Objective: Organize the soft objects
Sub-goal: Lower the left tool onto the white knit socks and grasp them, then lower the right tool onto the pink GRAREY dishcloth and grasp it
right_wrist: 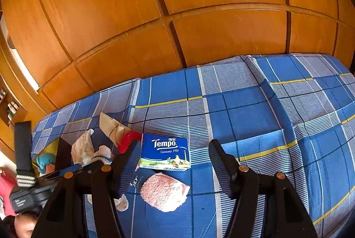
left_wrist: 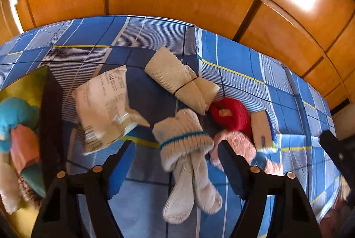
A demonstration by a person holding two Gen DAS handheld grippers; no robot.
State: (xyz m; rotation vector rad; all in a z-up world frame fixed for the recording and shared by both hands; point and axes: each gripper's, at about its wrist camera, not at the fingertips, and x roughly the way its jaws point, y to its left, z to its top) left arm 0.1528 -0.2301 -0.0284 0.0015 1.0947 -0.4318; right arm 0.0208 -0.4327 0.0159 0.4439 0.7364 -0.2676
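Note:
A pair of white socks point(left_wrist: 184, 138) with a teal stripe lies on the blue checked bedcover point(left_wrist: 233, 54). My left gripper point(left_wrist: 177, 149) is open, with the socks between its fingers but not pressed. Around them lie a beige rolled cloth point(left_wrist: 177, 80), a red knitted item point(left_wrist: 233, 116), a pink fluffy cloth point(left_wrist: 239, 145) and a white paper packet point(left_wrist: 104, 109). My right gripper point(right_wrist: 174, 147) is open and empty over a blue Tempo tissue pack point(right_wrist: 165, 151), with the pink fluffy cloth point(right_wrist: 164, 191) just in front of it.
A dark-walled box point(left_wrist: 53, 116) with a yellow inside stands at the left and holds a blue plush item point(left_wrist: 13, 114) and other soft things. Wooden wardrobe doors point(right_wrist: 199, 16) rise behind the bed. The bedcover point(right_wrist: 288, 116) to the right carries nothing.

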